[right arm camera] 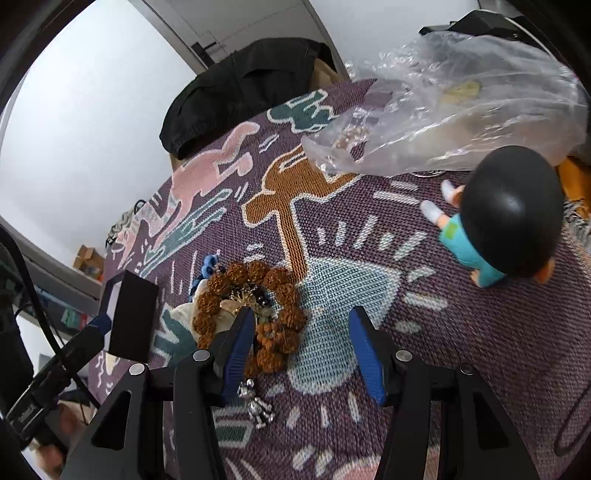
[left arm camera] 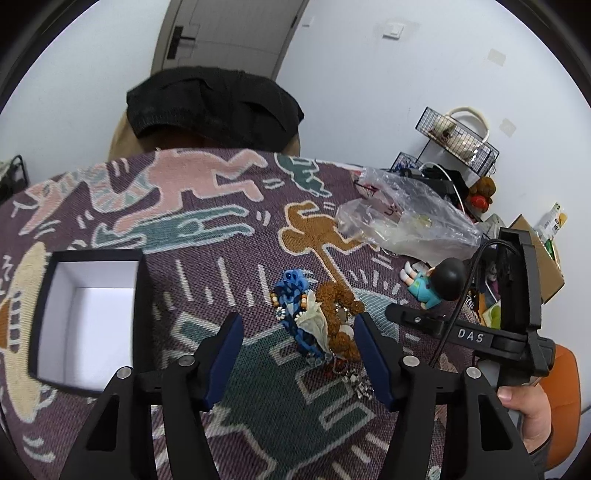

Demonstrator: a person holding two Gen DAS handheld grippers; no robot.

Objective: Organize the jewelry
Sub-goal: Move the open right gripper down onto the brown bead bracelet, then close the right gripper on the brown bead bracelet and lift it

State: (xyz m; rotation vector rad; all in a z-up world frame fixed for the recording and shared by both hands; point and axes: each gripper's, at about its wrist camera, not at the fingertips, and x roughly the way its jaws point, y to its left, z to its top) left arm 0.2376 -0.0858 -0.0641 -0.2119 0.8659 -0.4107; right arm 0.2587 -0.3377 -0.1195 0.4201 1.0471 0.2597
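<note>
Blue-padded fingers of the left gripper [left arm camera: 299, 325] stand spread over a patterned woven cloth [left arm camera: 221, 236] that covers the bench, with the jewelry pile [left arm camera: 317, 325] lying between them, untouched by either pad as far as can be seen. That pile holds one brown beaded bracelet [right arm camera: 255, 306] of large knobbly beads, one blue piece [left arm camera: 291, 295], a pale scrap of cloth and some small beads tangled together. Just short of the pile, near the fingers' base, lies one small silver charm [right arm camera: 256, 404].

Fingers of the right gripper [right arm camera: 301, 325] are likewise spread; the left one sits over the bracelet's near edge, the right one over bare cloth, and whether the left pad touches the beads cannot be told. Nothing is pinched.

To the left of the left fingers stands one open black box [left arm camera: 88, 317] with a white inside. Beyond the right fingers lie one toy figure [right arm camera: 495, 229] with a black round head and teal clothes, on its side, and one crumpled clear plastic bag [right arm camera: 454, 107].

Farther back, a black garment [left arm camera: 210, 103] hangs over a chair, with a white wall, one grey door [left arm camera: 225, 33] and one wire rack [left arm camera: 458, 140] behind.
</note>
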